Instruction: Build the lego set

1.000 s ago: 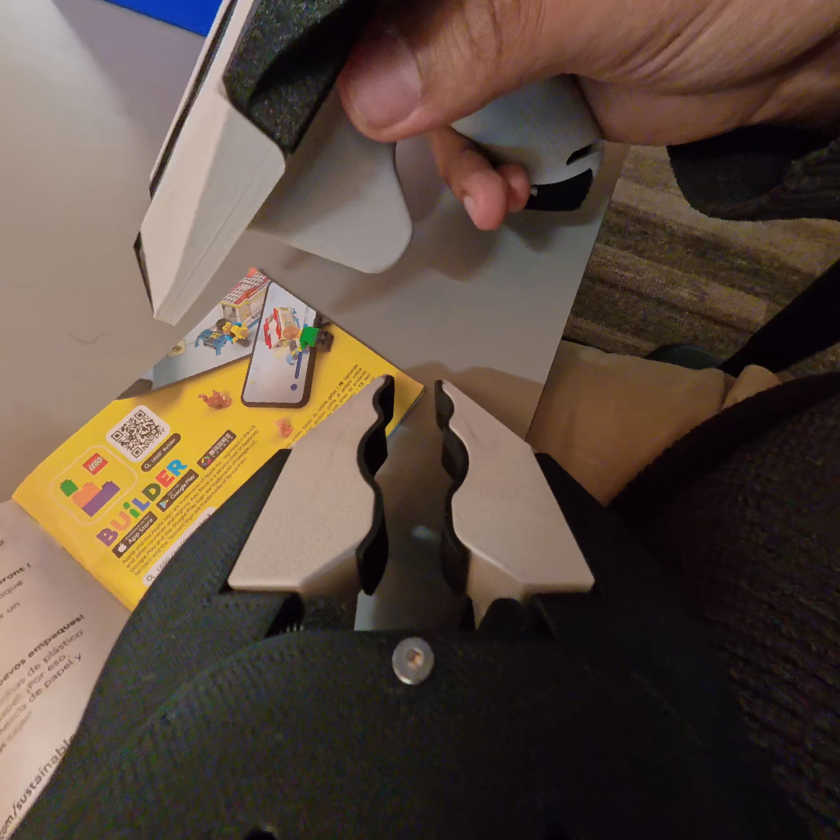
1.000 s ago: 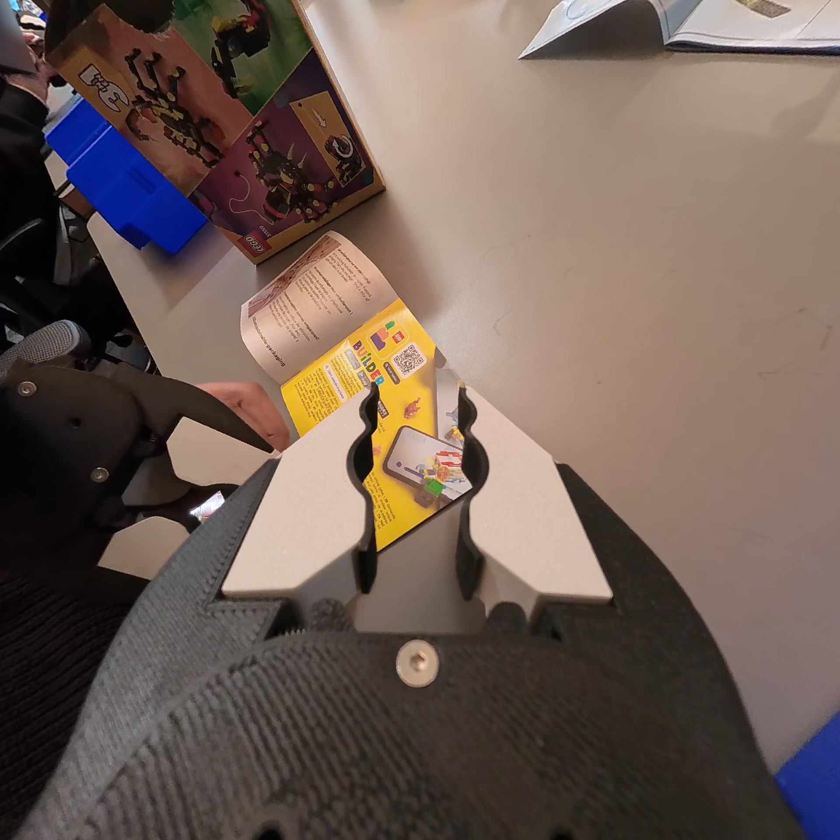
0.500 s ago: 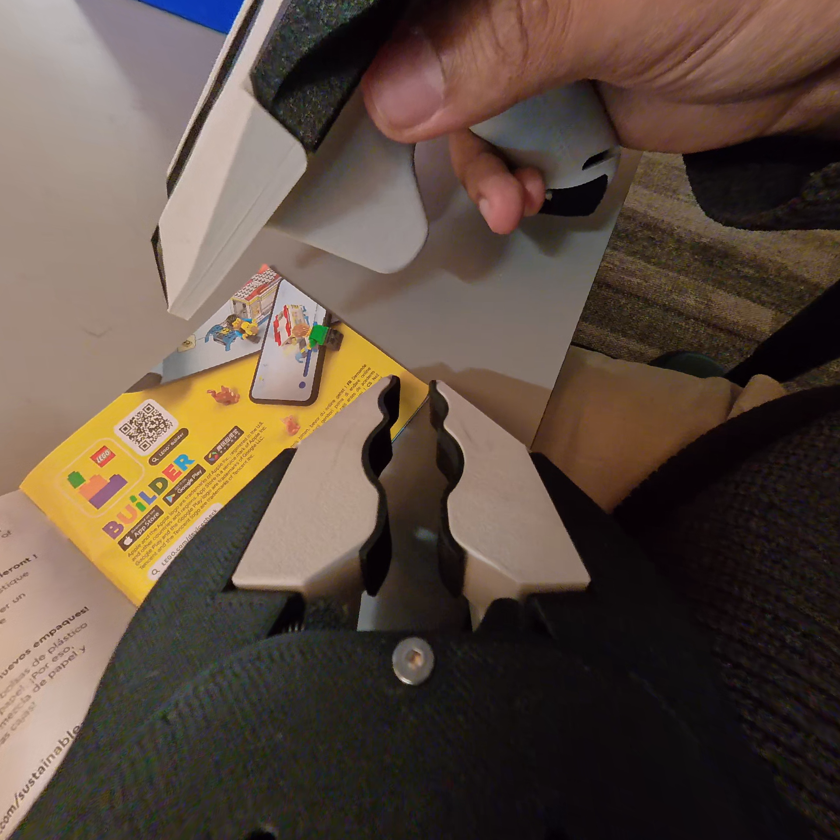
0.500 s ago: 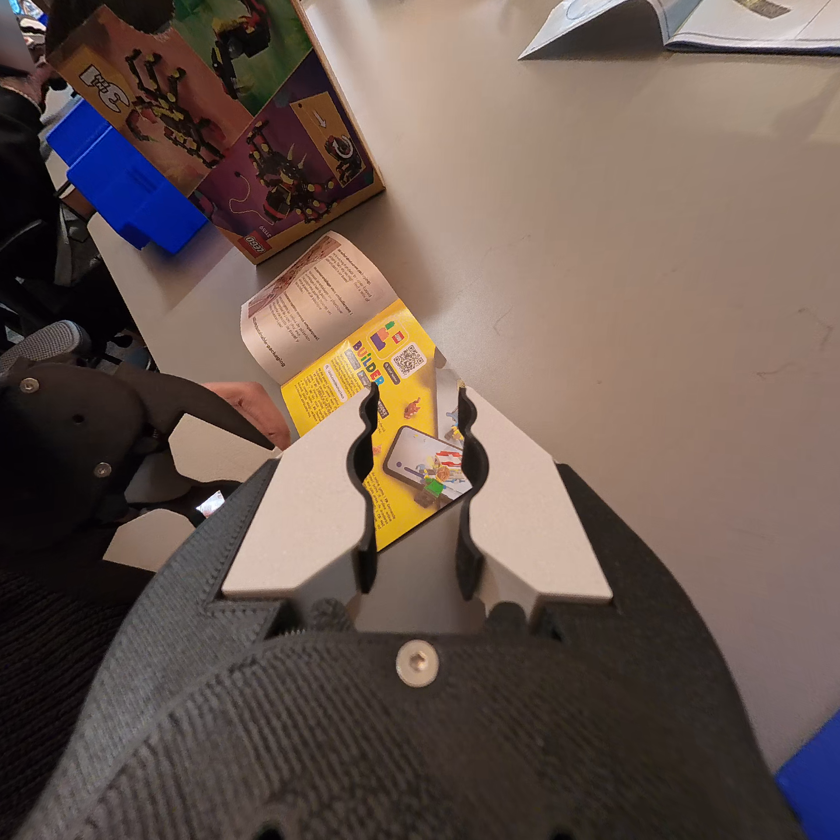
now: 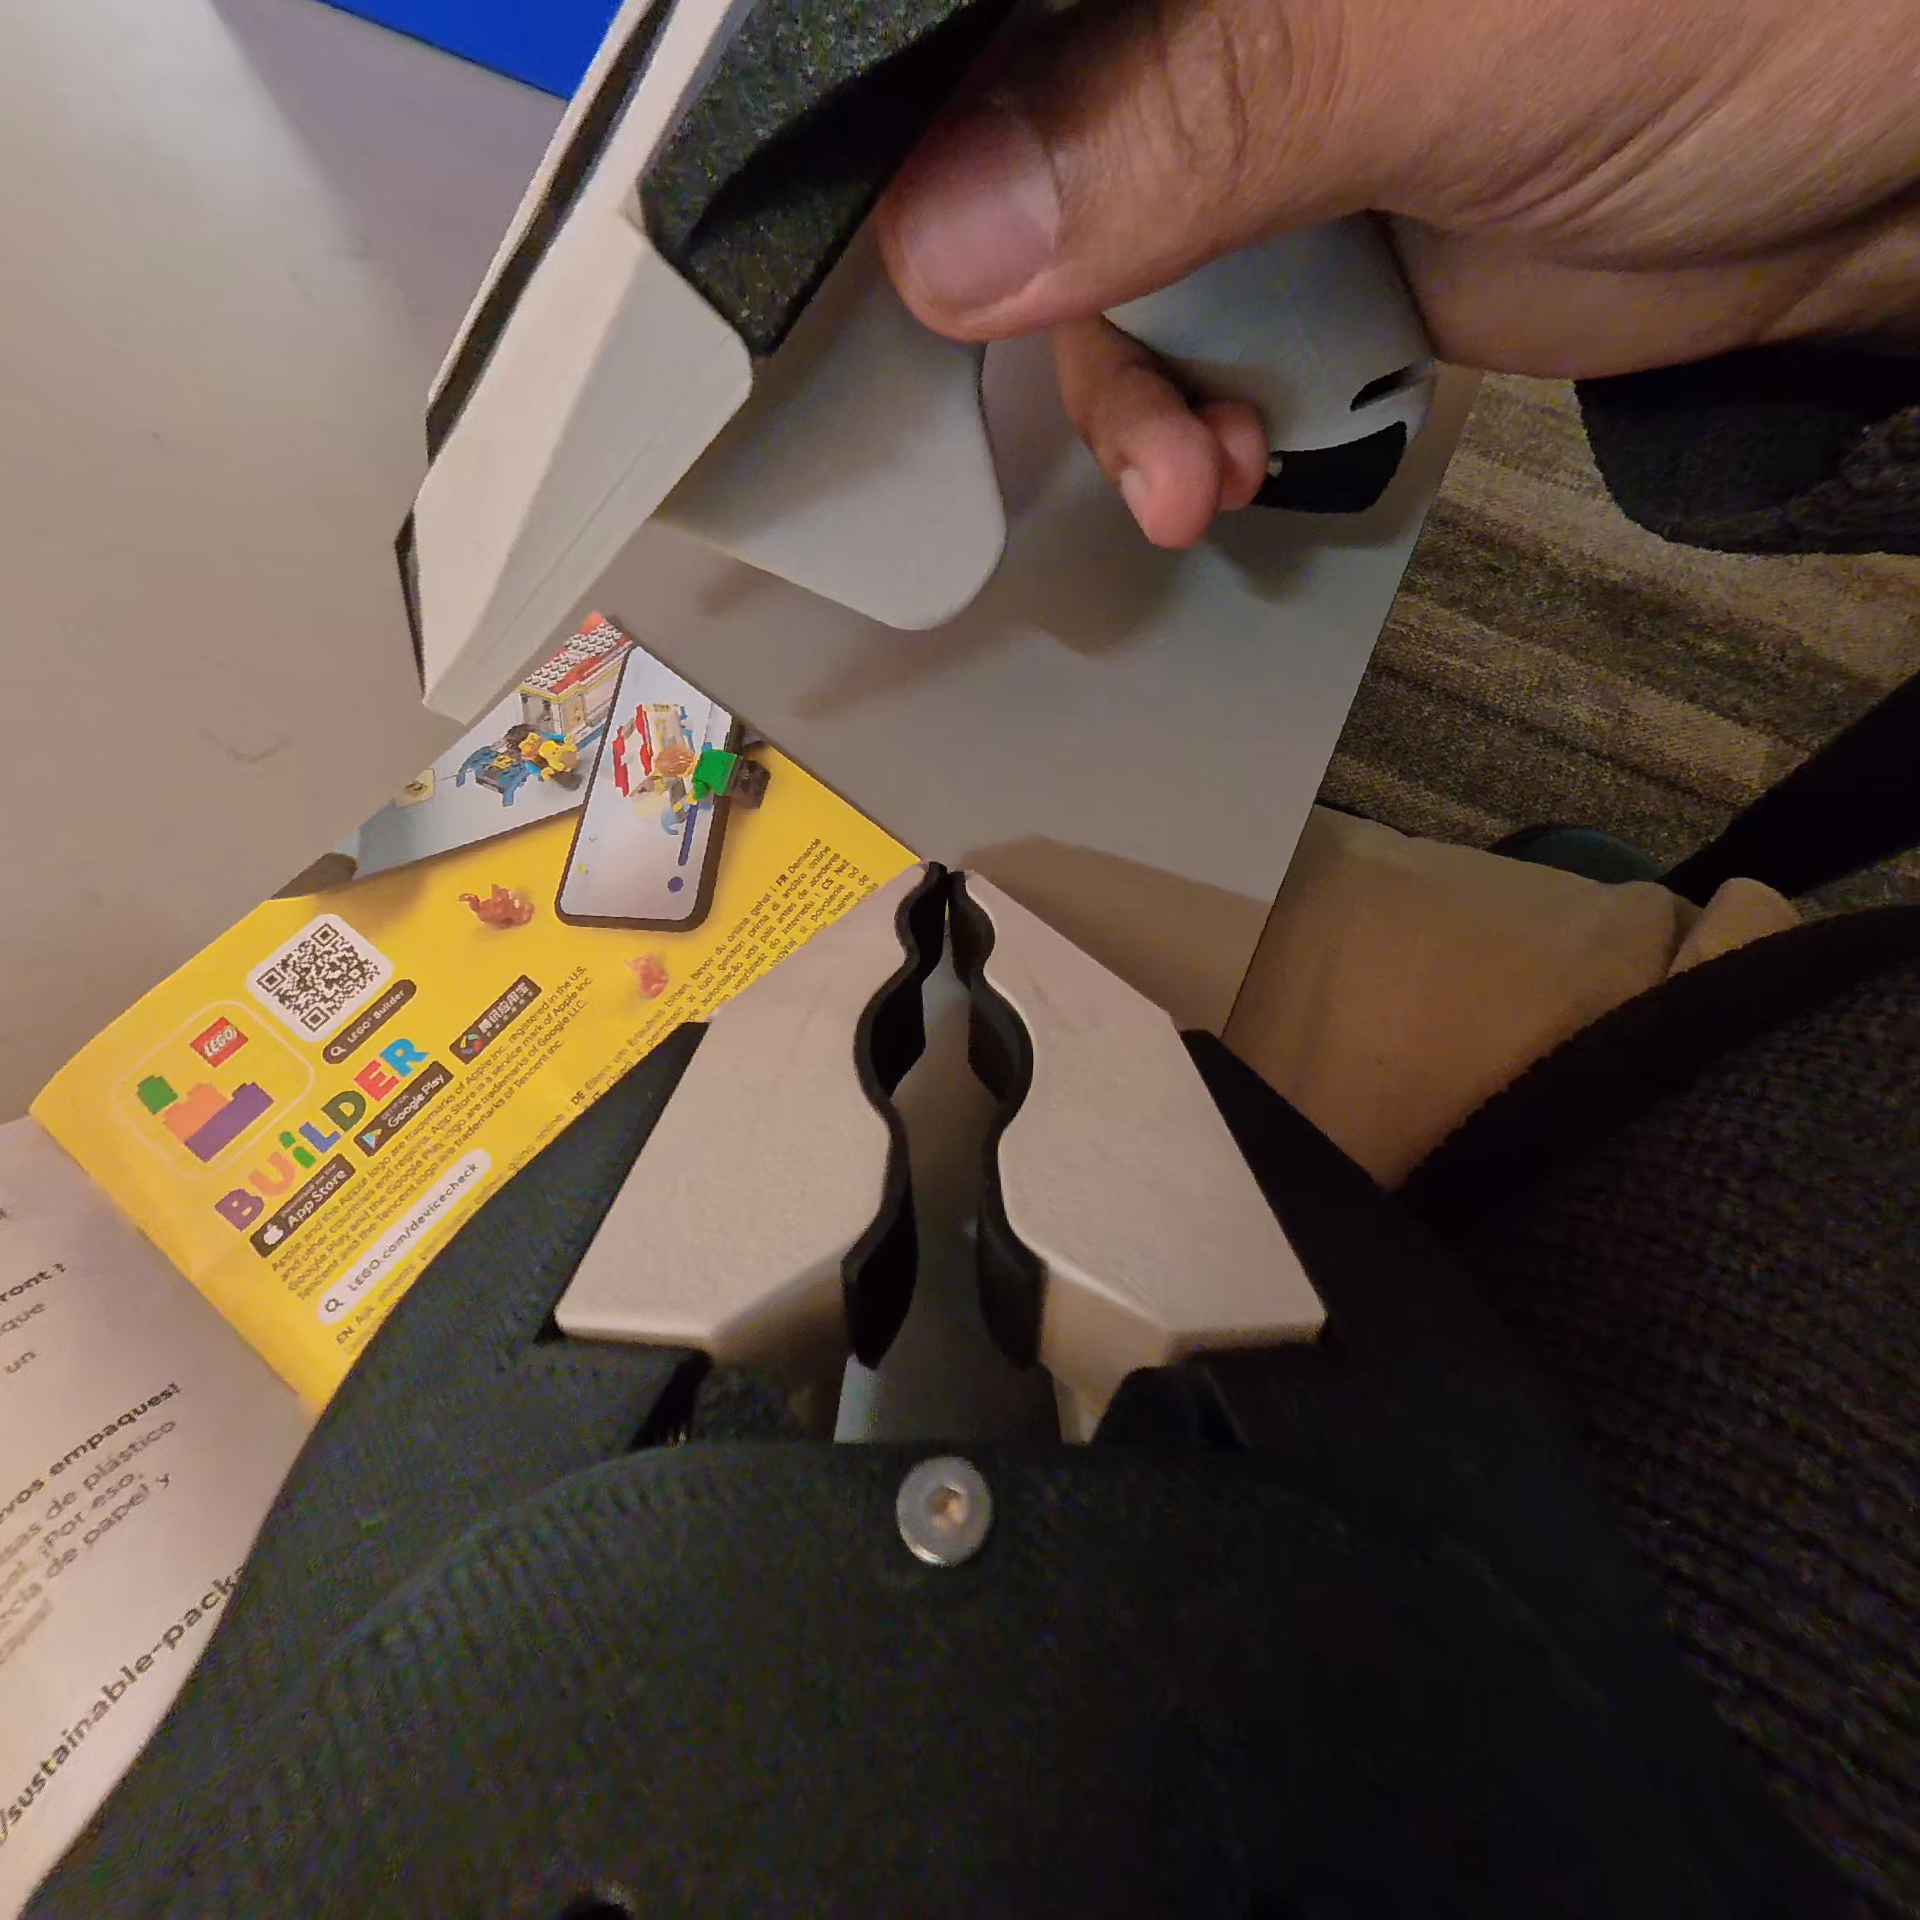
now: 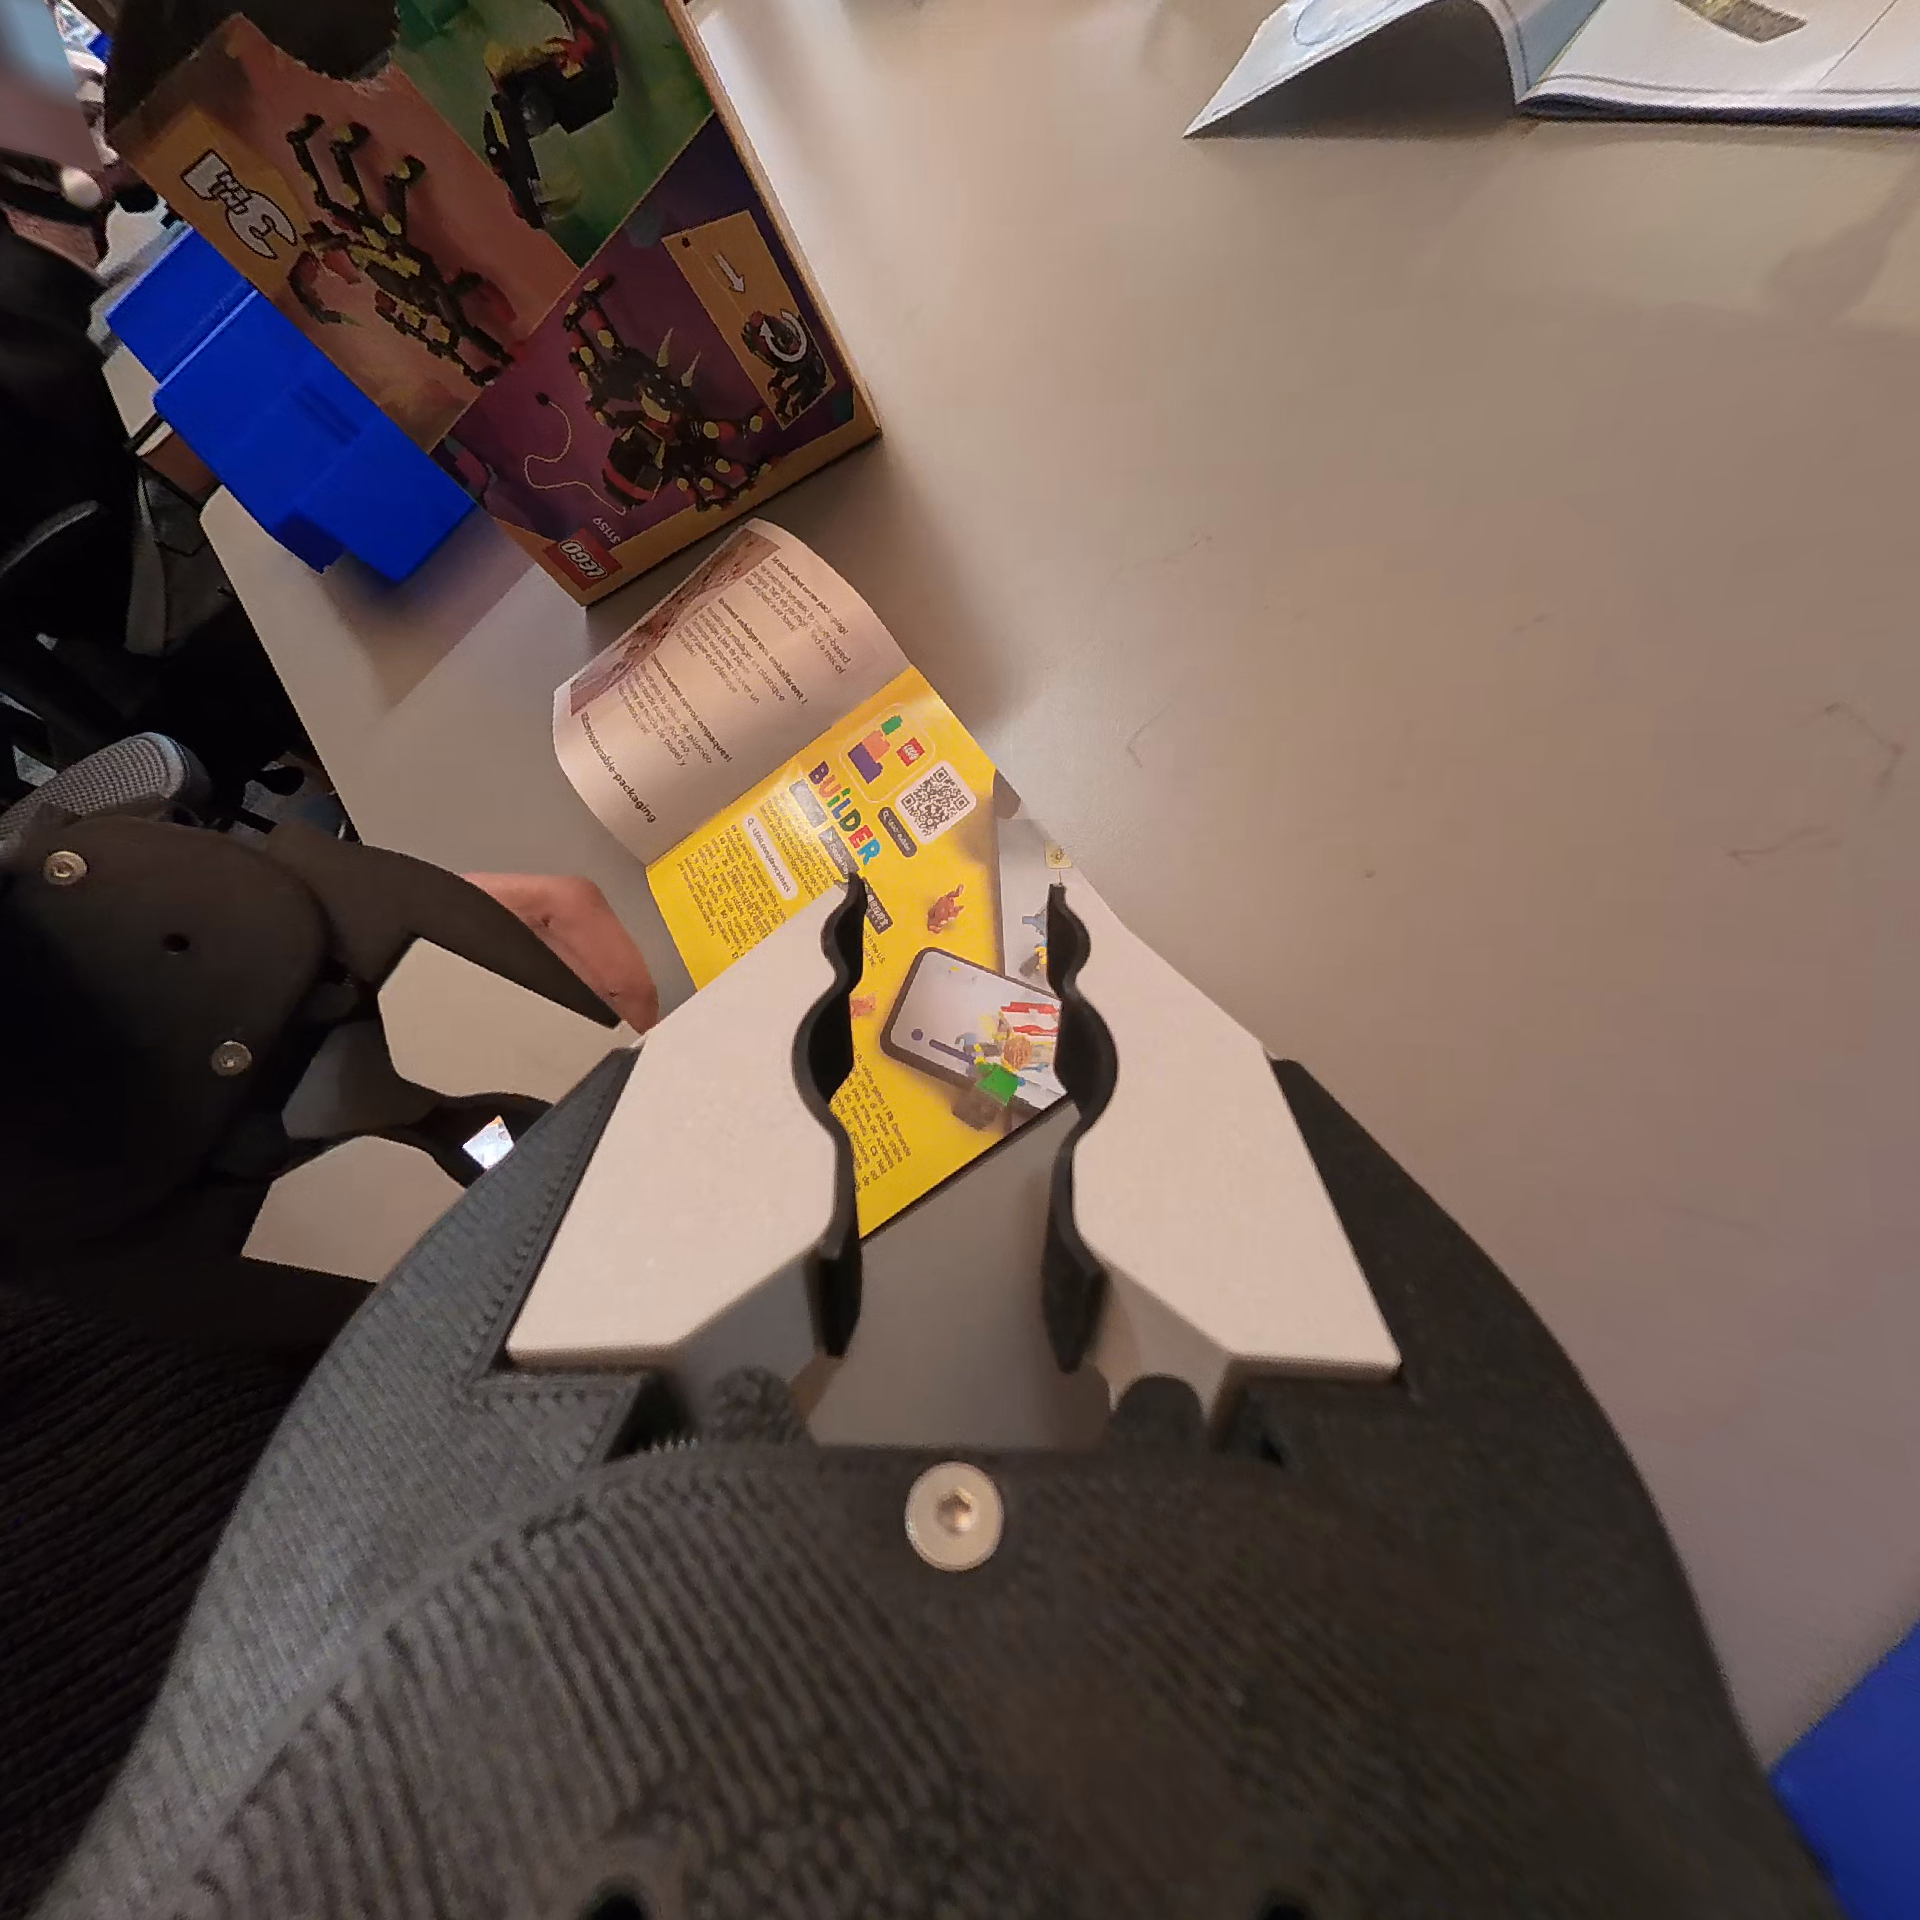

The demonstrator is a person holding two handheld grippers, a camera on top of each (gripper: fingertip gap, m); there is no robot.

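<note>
Left hand-held gripper [image 5: 948,883] pinched together at the leaflet [image 5: 499,997] corner, right hand-held gripper [image 6: 951,899] apart above it: lift the page slowly

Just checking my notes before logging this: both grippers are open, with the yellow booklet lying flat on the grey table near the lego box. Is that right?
Not quite. Only the right gripper is open, as the right wrist view shows. The left gripper is shut on nothing, its tips touching in the left wrist view. The rest holds: the yellow booklet lies on the grey table near the lego box.
</note>
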